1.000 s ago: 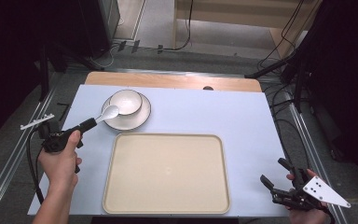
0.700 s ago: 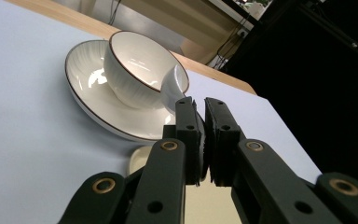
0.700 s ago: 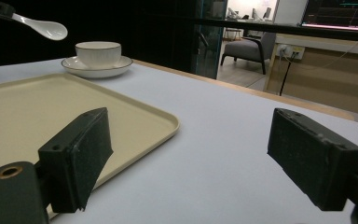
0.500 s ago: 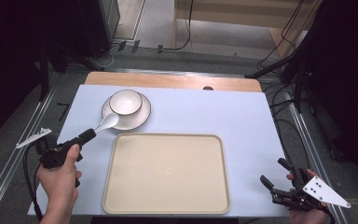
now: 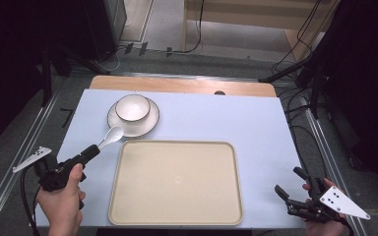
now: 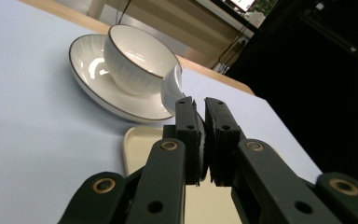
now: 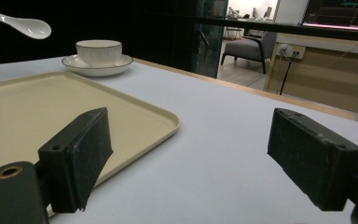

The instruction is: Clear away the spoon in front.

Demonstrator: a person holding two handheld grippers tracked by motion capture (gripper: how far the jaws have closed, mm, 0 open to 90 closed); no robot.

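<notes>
While left gripper (image 5: 92, 152) pinches spoon (image 5: 112, 136) (white), right gripper (image 5: 295, 191) gapes.

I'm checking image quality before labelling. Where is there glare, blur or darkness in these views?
High view: even light on the table, surroundings dark, everything a little soft. Left gripper view: the left claw close up is slightly blurred; bright highlights gleam on the saucer and bowl. Right gripper view: the right claw is large and soft, the backdrop behind the spoon black.
</notes>
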